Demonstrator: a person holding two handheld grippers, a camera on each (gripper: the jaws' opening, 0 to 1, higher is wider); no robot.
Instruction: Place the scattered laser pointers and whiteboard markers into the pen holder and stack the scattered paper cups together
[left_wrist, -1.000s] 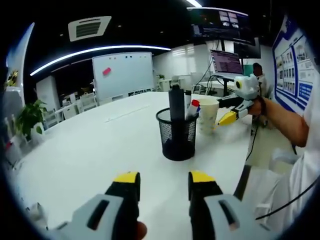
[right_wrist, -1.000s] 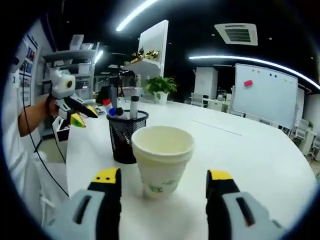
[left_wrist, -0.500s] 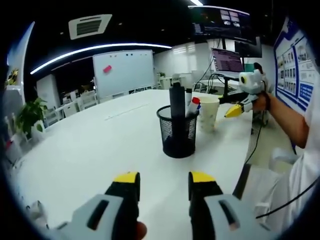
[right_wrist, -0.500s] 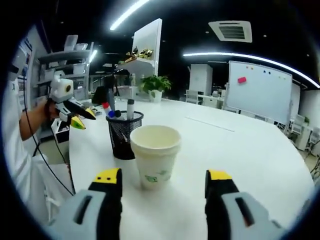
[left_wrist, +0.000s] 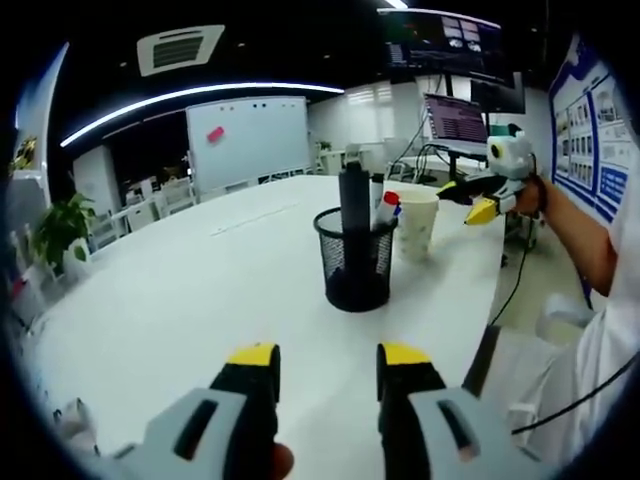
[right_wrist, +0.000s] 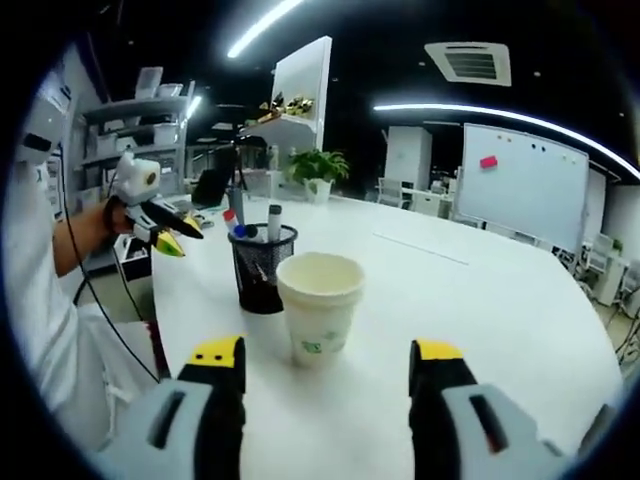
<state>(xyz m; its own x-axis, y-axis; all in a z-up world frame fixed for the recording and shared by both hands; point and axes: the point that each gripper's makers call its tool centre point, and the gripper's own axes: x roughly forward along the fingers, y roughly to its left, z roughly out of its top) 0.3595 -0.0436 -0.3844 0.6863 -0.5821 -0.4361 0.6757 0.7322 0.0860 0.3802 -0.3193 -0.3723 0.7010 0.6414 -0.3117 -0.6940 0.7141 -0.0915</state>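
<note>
Paper cups (right_wrist: 320, 305): one white stack, as it seems, stands upright on the white table (right_wrist: 480, 330), mouth up, just beside the pen holder; in the left gripper view the cups (left_wrist: 415, 225) are behind the holder.
Pen holder (left_wrist: 354, 262): black mesh cup, upright, near the table edge; markers and a dark pointer stand inside with the long axis vertical, caps up (right_wrist: 274, 218).
Handling of cups: I judge them very light, thin and easy to crush; better to take the wall under the rim, with soft pressure.
Handling of markers: stiff, smooth, light; a hold at the middle of the barrel is best.
Left hand-held gripper (left_wrist: 328, 360): jaws apart, nothing between them, pointing to the holder.
Right hand-held gripper (right_wrist: 328, 357): jaws wide apart, empty, the cup ahead between their lines but not touched.
Task state: nothing loose is visible on the table; it looks nearly done.
</note>
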